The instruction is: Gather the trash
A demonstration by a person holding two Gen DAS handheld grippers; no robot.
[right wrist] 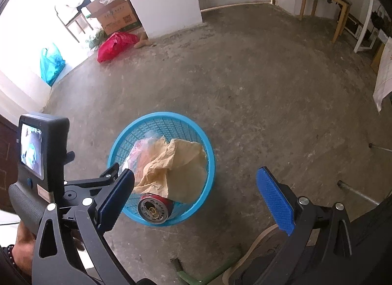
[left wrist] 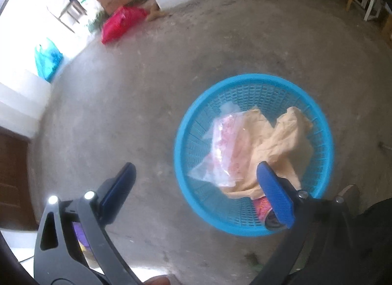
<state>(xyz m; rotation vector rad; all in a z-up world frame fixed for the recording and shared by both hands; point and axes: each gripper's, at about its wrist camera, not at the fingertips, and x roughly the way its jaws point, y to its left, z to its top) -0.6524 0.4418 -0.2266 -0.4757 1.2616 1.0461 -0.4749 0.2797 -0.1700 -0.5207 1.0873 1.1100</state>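
Already the blue basket (right wrist: 208, 162) on the floor holds crumpled paper (right wrist: 176, 162), light and soft, and a rigid can (right wrist: 153, 210); both grippers' fingers gape wide, empty.

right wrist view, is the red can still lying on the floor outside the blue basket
No, the red can lies inside the blue basket, beside the crumpled brown paper.

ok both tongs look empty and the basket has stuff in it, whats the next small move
Probably swing toward the red bag by the far wall. Both the left tongs and right tongs are open and empty, and the blue basket already holds paper, plastic and a can.
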